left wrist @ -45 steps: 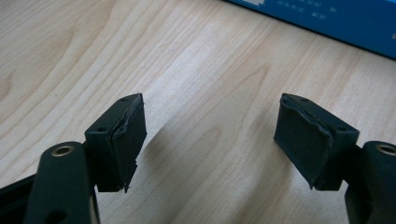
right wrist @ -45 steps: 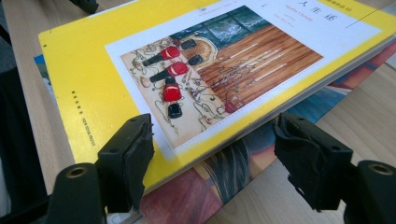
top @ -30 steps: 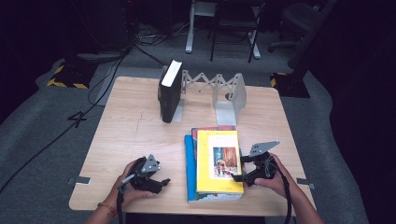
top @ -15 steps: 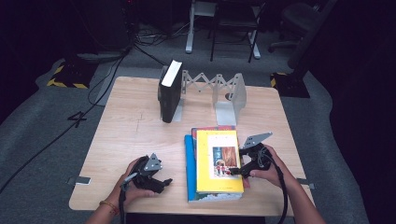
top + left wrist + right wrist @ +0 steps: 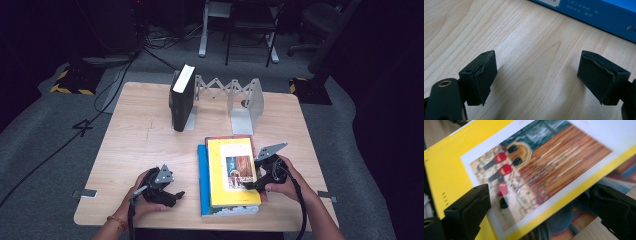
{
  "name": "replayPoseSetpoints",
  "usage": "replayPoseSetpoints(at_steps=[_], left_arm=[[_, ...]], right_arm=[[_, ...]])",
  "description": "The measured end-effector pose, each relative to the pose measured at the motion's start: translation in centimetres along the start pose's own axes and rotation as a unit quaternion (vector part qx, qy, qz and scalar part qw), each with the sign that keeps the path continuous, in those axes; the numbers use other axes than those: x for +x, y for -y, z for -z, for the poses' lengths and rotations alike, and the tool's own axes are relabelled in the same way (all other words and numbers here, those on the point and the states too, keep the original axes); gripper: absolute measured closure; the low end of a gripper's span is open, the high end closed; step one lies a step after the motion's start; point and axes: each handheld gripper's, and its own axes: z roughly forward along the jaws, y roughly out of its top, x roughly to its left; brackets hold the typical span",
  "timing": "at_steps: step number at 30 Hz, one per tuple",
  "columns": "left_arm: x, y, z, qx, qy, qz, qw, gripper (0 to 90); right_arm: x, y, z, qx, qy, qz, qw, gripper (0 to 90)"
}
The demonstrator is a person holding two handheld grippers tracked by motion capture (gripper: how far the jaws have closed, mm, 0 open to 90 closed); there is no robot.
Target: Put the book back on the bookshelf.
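Yellow book (image 5: 233,171) is lying between the right tool's (image 5: 251,183) just-opening jaws, awaiting a firm grip, while the left tool (image 5: 172,196) is idling open.

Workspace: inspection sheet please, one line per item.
Surface: light wooden table, bare between the things.
Job's things: yellow book lies atop a flat stack; blue book under it. Black book stands upright against the folding metal book rack.
Clutter: nothing seen.
Grippers: left tongs open over bare wood beside the blue book. Right tongs have just been opening; jaws straddle the yellow book's edge, pads not seen pressing.
Cables: one cable trails along the right forearm; more on the floor behind.
Surroundings: grey carpet, dark room, chair legs beyond.
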Motion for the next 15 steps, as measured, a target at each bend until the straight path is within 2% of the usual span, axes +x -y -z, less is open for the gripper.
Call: replayPoseSetpoints(at_steps=[2, 4, 6, 7, 8, 10, 15], left_arm=[[0.2, -0.4, -0.1, 0.004, 0.005, -0.008, 1.0000, 17.4], [0.5, -1.0, -0.1, 0.004, -0.005, -0.016, 0.9999, 22.6], [1.1, -1.8, 0.0, -0.011, 0.007, -0.001, 0.9999, 21.0], [1.2, -2.2, -0.1, -0.015, 0.005, -0.002, 0.9999, 21.4], [1.2, -2.7, -0.2, -0.017, 0.002, -0.008, 0.9998, 21.4], [1.3, -3.6, -0.4, -0.022, 0.009, -0.012, 0.9996, 21.5], [1.0, -6.2, -2.0, -0.027, 0.001, -0.028, 0.9993, 21.1]], right_arm=[[0.4, 0.1, 0.2, 0.009, -0.004, 0.001, 0.9999, 4.8], [0.6, 0.0, 0.1, 0.018, -0.004, -0.003, 0.9998, 3.1], [0.7, -0.2, -0.2, 0.028, -0.005, -0.002, 0.9996, 0.0], [0.7, -0.3, -0.2, 0.032, -0.006, -0.001, 0.9995, 0.0], [0.7, -0.3, -0.3, 0.032, -0.006, -0.001, 0.9995, 0.0], [0.6, -0.3, -0.3, 0.029, -0.006, 0.001, 0.9996, 0.0], [0.7, -0.1, -0.2, 0.019, -0.003, 0.001, 0.9998, 0.1]])
